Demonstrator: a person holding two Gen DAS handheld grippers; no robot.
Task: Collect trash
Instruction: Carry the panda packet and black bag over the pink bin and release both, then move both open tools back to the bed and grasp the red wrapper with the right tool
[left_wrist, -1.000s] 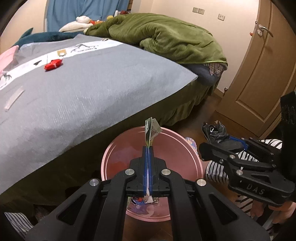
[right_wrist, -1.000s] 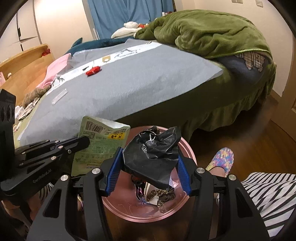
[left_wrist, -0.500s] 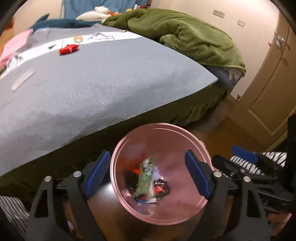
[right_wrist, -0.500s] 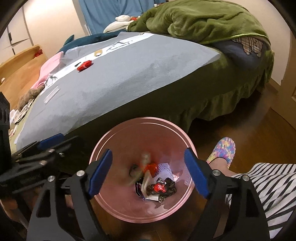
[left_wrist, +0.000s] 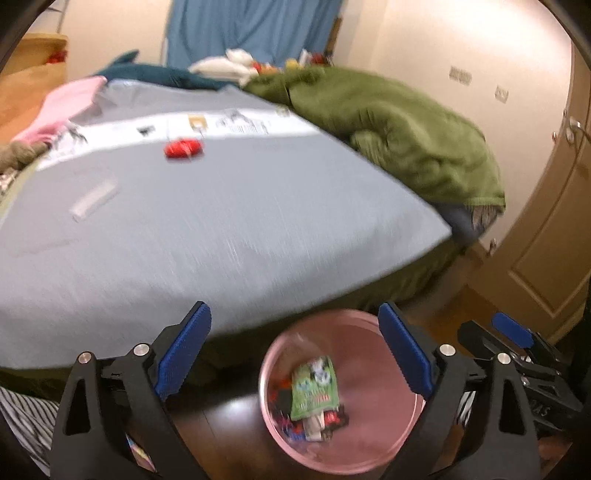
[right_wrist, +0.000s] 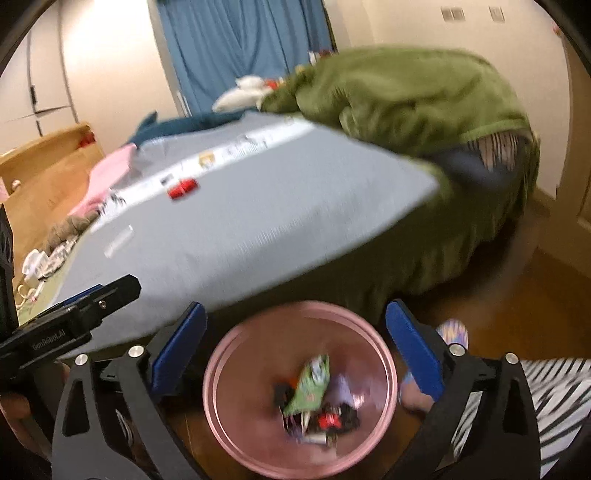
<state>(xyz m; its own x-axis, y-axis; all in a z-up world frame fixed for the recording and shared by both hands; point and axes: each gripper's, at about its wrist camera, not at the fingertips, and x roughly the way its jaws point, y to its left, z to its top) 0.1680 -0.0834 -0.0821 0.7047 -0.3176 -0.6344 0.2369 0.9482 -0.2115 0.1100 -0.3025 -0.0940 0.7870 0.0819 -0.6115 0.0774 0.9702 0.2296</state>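
A pink round bin (left_wrist: 369, 365) (right_wrist: 258, 439) stands on the wood floor beside the bed. In it lie a green snack packet (left_wrist: 314, 387) (right_wrist: 308, 387) and dark crumpled trash (right_wrist: 343, 417). My left gripper (left_wrist: 291, 310) hangs above the bin, its jaws opening with nothing between them. My right gripper (right_wrist: 295, 306) is also over the bin, jaws opening and empty. On the grey bed cover rest a red wrapper (left_wrist: 183, 147) (right_wrist: 183, 189) and a clear strip wrapper (left_wrist: 92, 201) (right_wrist: 119, 240). Both views are blurred by motion.
A green blanket (left_wrist: 399, 133) is piled at the bed's far right. Pink cloth (left_wrist: 62, 107) lies at the far left. A wooden door (left_wrist: 546, 236) stands to the right. A foot in a colourful slipper (right_wrist: 452, 332) and striped clothing (right_wrist: 554, 391) are beside the bin.
Both grippers opened wide. The left let go of the green packet and the right of the black bag, and both dropped into the bin. Both grippers rose, and the views now take in more of the bed.
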